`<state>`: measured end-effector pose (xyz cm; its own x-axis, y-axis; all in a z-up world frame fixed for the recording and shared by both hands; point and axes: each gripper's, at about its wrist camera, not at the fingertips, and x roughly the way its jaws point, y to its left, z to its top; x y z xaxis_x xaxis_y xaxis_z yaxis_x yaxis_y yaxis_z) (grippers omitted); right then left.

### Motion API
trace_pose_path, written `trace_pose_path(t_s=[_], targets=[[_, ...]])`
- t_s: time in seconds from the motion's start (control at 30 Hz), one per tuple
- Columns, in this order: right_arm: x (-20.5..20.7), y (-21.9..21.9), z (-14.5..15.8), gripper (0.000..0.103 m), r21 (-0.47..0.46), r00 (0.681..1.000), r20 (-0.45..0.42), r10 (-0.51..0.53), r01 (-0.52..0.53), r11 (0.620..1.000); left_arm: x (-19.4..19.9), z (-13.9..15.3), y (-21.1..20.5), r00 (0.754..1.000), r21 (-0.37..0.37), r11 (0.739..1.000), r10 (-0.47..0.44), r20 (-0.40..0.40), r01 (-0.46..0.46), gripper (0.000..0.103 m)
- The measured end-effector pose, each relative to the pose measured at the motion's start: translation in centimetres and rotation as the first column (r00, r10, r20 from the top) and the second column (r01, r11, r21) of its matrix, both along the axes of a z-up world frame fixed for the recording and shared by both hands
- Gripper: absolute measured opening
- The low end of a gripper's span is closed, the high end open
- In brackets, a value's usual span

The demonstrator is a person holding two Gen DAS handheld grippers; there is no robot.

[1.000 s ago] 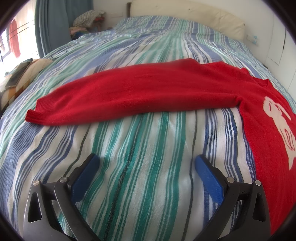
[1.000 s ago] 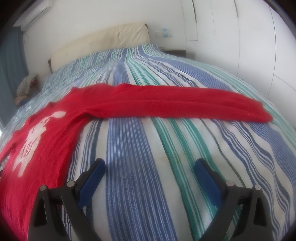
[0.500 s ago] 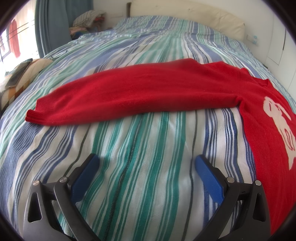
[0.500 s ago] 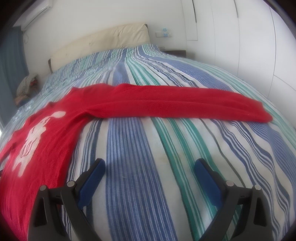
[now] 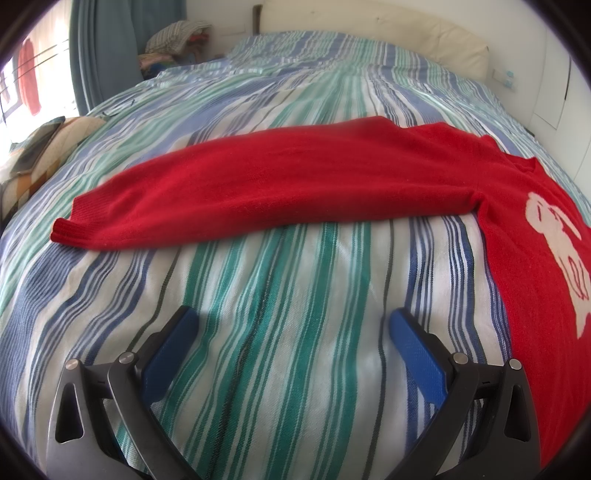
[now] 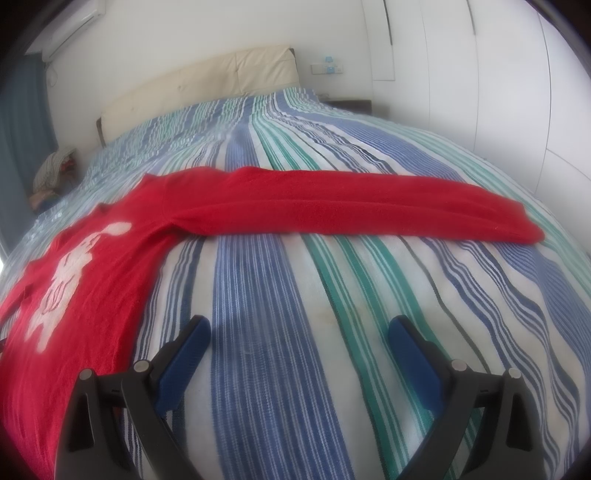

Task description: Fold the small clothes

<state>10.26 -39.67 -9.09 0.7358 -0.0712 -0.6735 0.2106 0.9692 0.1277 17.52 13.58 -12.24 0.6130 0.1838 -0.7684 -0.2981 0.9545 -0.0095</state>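
A red knit sweater (image 5: pixel 295 184) with a white figure on its chest lies flat on the striped bed, sleeves spread out. In the left wrist view one sleeve runs left, its cuff (image 5: pixel 70 229) far left. In the right wrist view the sweater (image 6: pixel 332 206) shows its other sleeve running right to its cuff (image 6: pixel 524 229). My left gripper (image 5: pixel 293 325) is open and empty, above the bedspread short of the sleeve. My right gripper (image 6: pixel 299 332) is open and empty, likewise short of the sleeve.
The bed has a blue, green and white striped cover (image 5: pixel 280 332) and a cream headboard (image 6: pixel 207 81). A pile of clothes (image 5: pixel 177 33) sits by the curtain at the far left. White wardrobe doors (image 6: pixel 498 92) stand to the right of the bed.
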Motion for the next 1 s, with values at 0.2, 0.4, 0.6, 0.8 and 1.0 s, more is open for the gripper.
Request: trace_pose_path(t_s=[0.2,0.4,0.6,0.8,1.0], targets=[[-0.01,0.00,0.00,0.096,0.000,1.000,0.000,0.000,0.000,1.000,0.00,0.00,0.00,1.000,0.000,1.000,0.000,0.000,0.000,0.103],[-0.01,-0.02,0.00,0.096,0.003,1.000,0.001,0.001,-0.001,1.000,0.00,0.00,-0.01,1.000,0.000,1.000,0.000,0.000,0.000,0.103],[-0.02,0.12,0.23,0.096,0.009,1.000,0.005,0.001,-0.001,1.000,-0.03,0.01,0.01,1.000,0.000,1.000,0.000,0.000,0.000,0.103],[-0.05,0.20,0.29,0.096,0.009,1.000,0.004,0.001,-0.001,1.000,0.00,0.01,-0.01,1.000,0.000,1.000,0.000,0.000,0.000,0.103],[-0.03,0.23,0.32,0.096,0.009,1.000,0.004,0.001,-0.001,1.000,0.01,0.01,-0.01,1.000,0.000,1.000,0.000,0.000,0.000,0.103]])
